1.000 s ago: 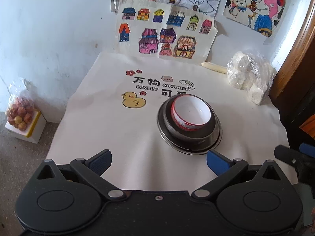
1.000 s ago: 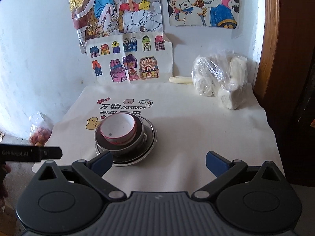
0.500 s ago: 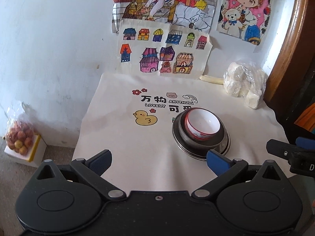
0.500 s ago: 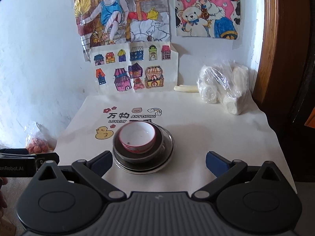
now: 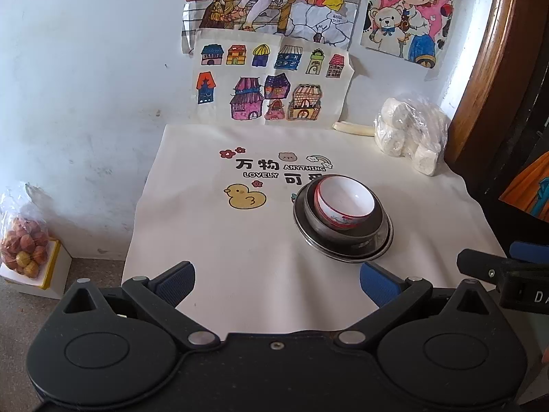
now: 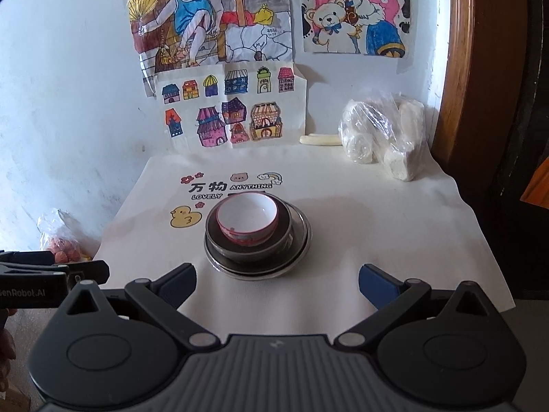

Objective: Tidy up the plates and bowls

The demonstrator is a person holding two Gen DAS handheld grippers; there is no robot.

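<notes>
stack: white bowl (image 6: pixel 247 222) is sitting inside a dark bowl (image 6: pixel 248 252), both nested on a metal plate (image 6: pixel 298 243), mid-worktop (image 6: pixel 394 240), partly covering the cloth's printed text
left gripper (image 5: pixel 277 283): jaws spread wide, holding nothing, hanging over the near edge of the worktop, well short of the stack
right gripper (image 6: pixel 277 283): also released and empty, stack lying just ahead between its fingers
progress: looking done, everything is sitting in one pile
risk 1: white bowl is sitting off-centre toward the left in the dark bowl; a nudge could be tipping it
risk 2: loose cloth is wrinkling; snagging it could be dragging the pile
risk 3: grippers are hanging close together; they could be clipping each other
</notes>
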